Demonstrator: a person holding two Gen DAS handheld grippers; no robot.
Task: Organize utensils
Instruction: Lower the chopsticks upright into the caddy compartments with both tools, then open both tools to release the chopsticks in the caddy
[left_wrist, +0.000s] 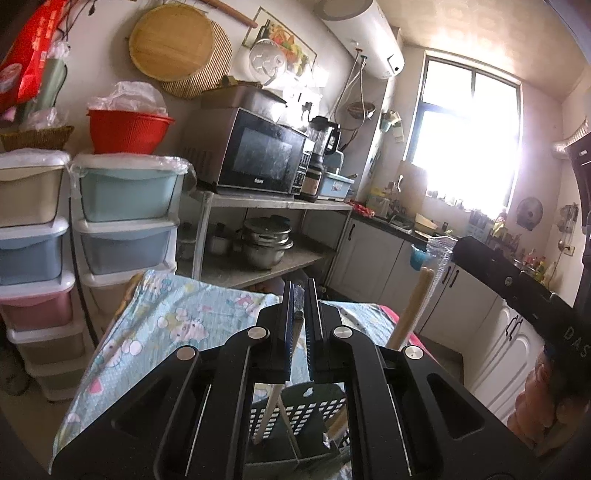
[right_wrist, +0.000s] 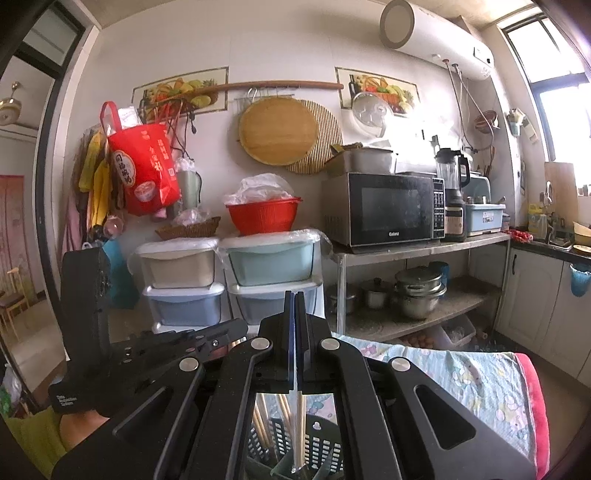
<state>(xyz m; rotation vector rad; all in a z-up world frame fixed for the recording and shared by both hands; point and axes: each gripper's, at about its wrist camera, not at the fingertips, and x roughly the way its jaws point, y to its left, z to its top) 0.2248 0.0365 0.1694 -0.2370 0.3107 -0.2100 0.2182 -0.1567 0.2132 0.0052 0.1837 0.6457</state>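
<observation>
The left gripper (left_wrist: 300, 295) is clamped narrowly on a slim, pale-handled utensil (left_wrist: 271, 410), probably a knife, which hangs down between the fingers into a dark perforated utensil caddy (left_wrist: 314, 410). The right gripper (right_wrist: 294, 299) is pinched almost flat on a thin clear-wrapped stick (right_wrist: 296, 432), perhaps chopsticks, also pointing down into the same caddy (right_wrist: 325, 443), where wooden chopsticks (right_wrist: 264, 417) already stand. The caddy sits on a cartoon-print cloth (left_wrist: 177, 317). Judging by this, sorting is well underway: several pieces are in, two are about to be dropped. What remains outside cannot be seen.
</observation>
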